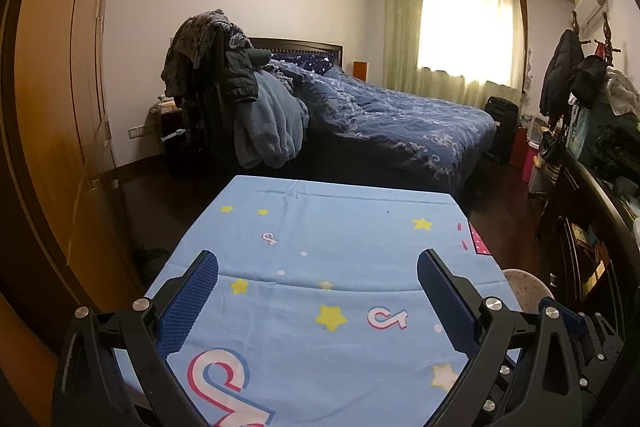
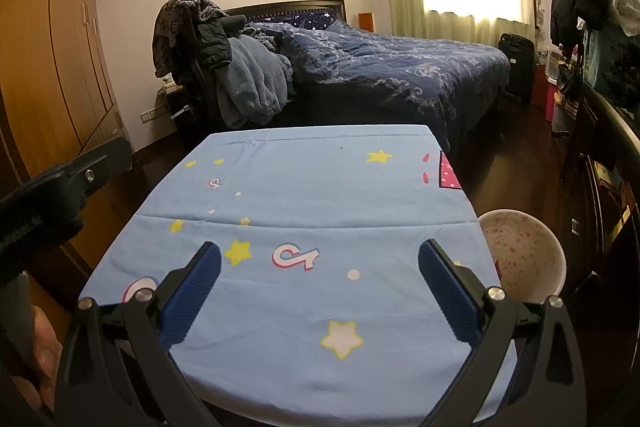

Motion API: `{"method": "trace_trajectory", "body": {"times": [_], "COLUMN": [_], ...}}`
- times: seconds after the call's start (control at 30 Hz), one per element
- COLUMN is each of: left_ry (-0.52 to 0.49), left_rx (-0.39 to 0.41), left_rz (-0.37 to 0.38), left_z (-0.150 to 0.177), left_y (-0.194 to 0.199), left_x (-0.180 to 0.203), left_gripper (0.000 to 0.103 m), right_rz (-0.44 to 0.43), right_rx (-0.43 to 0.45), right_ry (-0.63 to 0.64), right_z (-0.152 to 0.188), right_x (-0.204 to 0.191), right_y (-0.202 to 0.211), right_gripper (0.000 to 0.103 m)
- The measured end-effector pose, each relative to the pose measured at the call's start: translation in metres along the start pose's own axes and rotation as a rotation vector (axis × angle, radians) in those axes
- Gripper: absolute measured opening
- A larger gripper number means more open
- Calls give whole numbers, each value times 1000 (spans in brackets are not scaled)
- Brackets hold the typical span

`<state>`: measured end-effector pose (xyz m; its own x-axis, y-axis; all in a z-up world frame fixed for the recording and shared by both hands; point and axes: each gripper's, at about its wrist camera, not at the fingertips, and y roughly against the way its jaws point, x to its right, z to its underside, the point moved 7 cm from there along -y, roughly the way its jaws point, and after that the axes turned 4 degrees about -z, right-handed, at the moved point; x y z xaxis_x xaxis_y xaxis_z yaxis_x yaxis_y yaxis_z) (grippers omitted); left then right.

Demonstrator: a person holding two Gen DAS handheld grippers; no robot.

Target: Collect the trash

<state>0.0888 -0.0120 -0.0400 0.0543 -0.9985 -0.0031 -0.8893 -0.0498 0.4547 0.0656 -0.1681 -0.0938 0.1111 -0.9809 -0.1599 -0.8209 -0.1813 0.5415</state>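
A table with a light blue star-print cloth (image 1: 320, 227) fills the lower middle of both views (image 2: 312, 187). No trash shows on it. My left gripper (image 1: 318, 263) is open and empty above the cloth's near part. My right gripper (image 2: 319, 255) is open and empty above the cloth's near edge. A white bin with pink speckles (image 2: 524, 255) stands on the floor at the table's right side; only its rim shows in the left wrist view (image 1: 528, 283). The body of the left gripper (image 2: 68, 183) shows at the left edge of the right wrist view.
A bed with a dark blue quilt (image 1: 400, 115) stands behind the table. A chair piled with clothes (image 1: 224, 83) is at the bed's left. A wooden wardrobe (image 1: 60, 107) lines the left wall. A dark cluttered dresser (image 1: 592, 195) runs along the right.
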Motion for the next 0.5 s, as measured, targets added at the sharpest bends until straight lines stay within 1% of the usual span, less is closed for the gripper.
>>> {"method": "trace_trajectory", "body": {"times": [0.13,0.3,0.5], "left_ry": [8,5,12], "left_rx": [1,29,63], "left_rz": [11,10,7], "left_z": [0,-7,-16], "left_y": [3,13,33], "left_x": [0,-1,-5], "left_gripper": [99,99,99], "right_rz": [8,28,60], "right_rx": [19,75,127], "right_ry": [11,31,54], "right_z": [-5,-17,-32], "right_x": [-1,-5,-8], "right_y": [6,21,43], "right_gripper": [99,99,99]}}
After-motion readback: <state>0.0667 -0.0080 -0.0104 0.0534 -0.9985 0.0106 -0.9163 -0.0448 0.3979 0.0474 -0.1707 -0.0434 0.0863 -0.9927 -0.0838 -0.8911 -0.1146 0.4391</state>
